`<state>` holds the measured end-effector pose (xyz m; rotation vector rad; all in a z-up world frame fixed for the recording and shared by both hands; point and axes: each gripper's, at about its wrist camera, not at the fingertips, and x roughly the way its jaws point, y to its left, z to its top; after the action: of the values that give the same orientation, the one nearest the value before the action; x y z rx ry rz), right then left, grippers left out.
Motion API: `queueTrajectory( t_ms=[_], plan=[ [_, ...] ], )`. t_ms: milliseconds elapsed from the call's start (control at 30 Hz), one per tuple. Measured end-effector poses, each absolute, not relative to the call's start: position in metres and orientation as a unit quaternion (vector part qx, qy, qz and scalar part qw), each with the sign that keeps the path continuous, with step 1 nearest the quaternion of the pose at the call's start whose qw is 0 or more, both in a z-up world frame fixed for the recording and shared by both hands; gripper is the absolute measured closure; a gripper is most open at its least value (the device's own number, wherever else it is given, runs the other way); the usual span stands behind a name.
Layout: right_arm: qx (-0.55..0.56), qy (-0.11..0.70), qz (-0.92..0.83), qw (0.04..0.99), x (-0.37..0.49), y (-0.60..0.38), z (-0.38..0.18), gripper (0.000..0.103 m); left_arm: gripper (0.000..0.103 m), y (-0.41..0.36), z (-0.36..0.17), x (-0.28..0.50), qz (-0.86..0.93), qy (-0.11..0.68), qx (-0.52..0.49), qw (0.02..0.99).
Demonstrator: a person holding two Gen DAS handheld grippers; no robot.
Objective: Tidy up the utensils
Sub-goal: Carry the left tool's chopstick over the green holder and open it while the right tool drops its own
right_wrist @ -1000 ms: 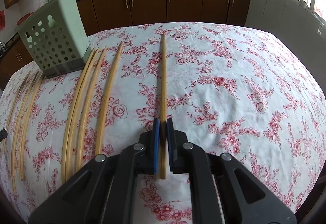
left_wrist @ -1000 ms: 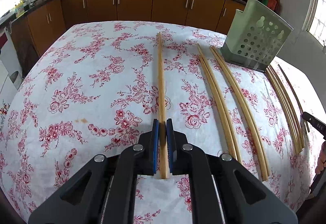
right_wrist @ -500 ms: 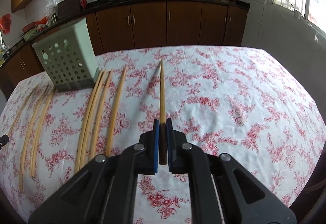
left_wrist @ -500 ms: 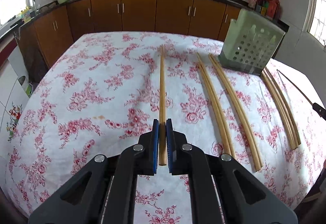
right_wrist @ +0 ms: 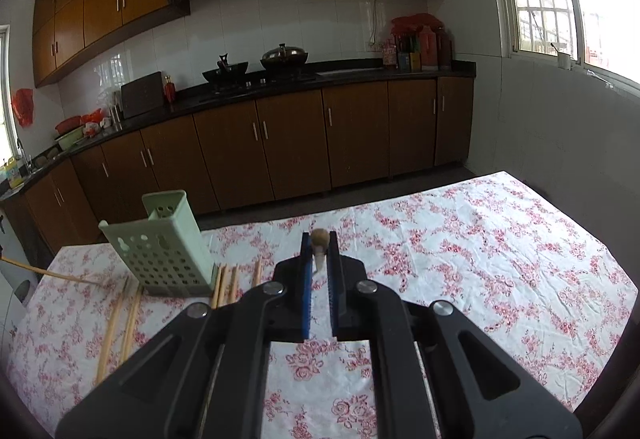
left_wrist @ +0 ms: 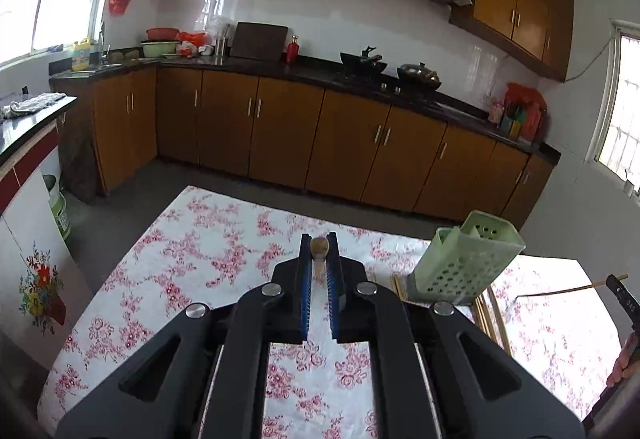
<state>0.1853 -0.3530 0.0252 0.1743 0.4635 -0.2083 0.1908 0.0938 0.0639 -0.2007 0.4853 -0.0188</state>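
While I hold both grippers above the floral table (right_wrist: 500, 259), left gripper (left_wrist: 319, 263) and right gripper (right_wrist: 319, 259) each pinch one chopstick (left_wrist: 319, 248) (right_wrist: 320, 239); the green holder (right_wrist: 160, 251) stands between them.

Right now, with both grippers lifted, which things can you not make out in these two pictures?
- Left wrist view: the chopstick in the left gripper shows only its end; the fingers hide its length.
- Right wrist view: the same for the right gripper.
- Both views: the gripper bodies cover the near ends of the loose chopsticks.
- The green holder: its inside is hidden by its walls.
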Motion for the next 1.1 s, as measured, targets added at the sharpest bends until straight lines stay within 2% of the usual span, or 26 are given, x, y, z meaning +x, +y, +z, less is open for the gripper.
queueTrajectory(
  t_ms=[467,867,1100],
  plan=[
    [0.086,0.198,-0.084,0.973,0.206,-0.353,0.064,0.095,0.096,0.085,0.102,0.215,0.000,0.206,-0.071,0.976],
    [0.119,0.064,-0.002,0.991,0.209,-0.330,0.175,0.095,0.096,0.041,0.195,0.213,-0.068,0.097,-0.093,0.989],
    [0.100,0.079,0.037,0.991,0.228,-0.300,0.172,0.095,0.096,0.009,0.179,0.225,-0.113,0.113,-0.113,0.981]
  ],
)
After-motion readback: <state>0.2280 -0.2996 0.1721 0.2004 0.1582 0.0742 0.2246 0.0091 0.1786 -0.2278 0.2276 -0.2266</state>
